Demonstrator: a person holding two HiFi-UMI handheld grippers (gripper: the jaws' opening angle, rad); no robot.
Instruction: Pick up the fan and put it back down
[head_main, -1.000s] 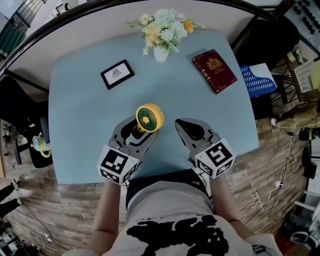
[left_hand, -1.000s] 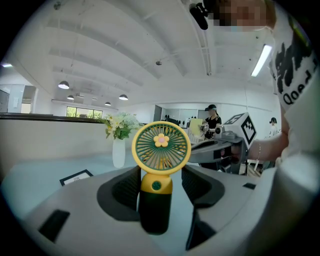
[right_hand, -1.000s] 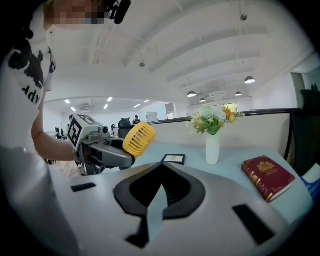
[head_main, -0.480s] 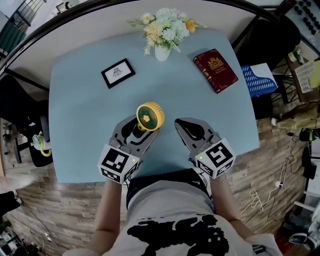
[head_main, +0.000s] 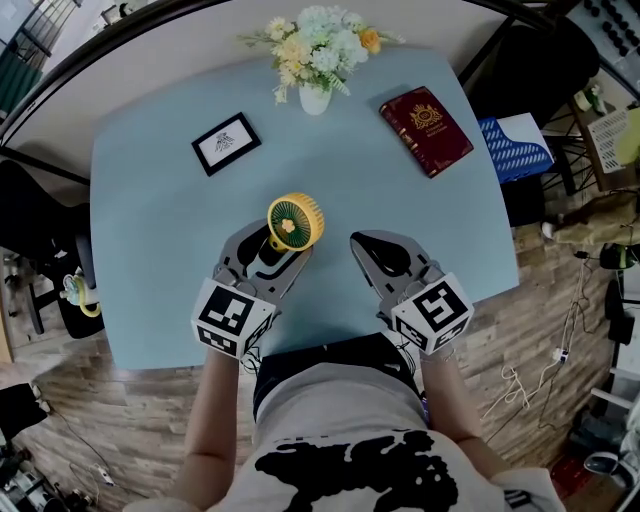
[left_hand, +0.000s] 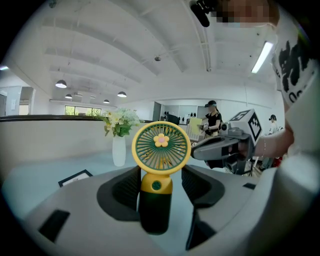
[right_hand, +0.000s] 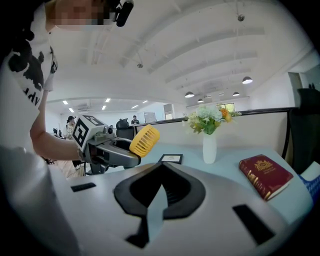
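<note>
A small yellow fan (head_main: 295, 220) with a green grille and a dark green handle stands upright between the jaws of my left gripper (head_main: 278, 243). In the left gripper view the pads flank the handle of the fan (left_hand: 161, 147) and close on it, with its round head rising above them. The right gripper view shows the fan (right_hand: 145, 141) sticking up from the left gripper (right_hand: 107, 147) over the blue table (head_main: 150, 200). My right gripper (head_main: 360, 243) rests beside it to the right, its jaws together and nothing between them.
A white vase of flowers (head_main: 313, 97) stands at the table's far edge. A black picture frame (head_main: 224, 143) lies to the far left and a red book (head_main: 427, 130) to the far right. A blue tray (head_main: 515, 145) sits beyond the right edge. The near edge runs just below both grippers.
The head view has shifted slightly, so everything sits a little higher and further left in the frame. Both grippers and the fan keep their places relative to the table.
</note>
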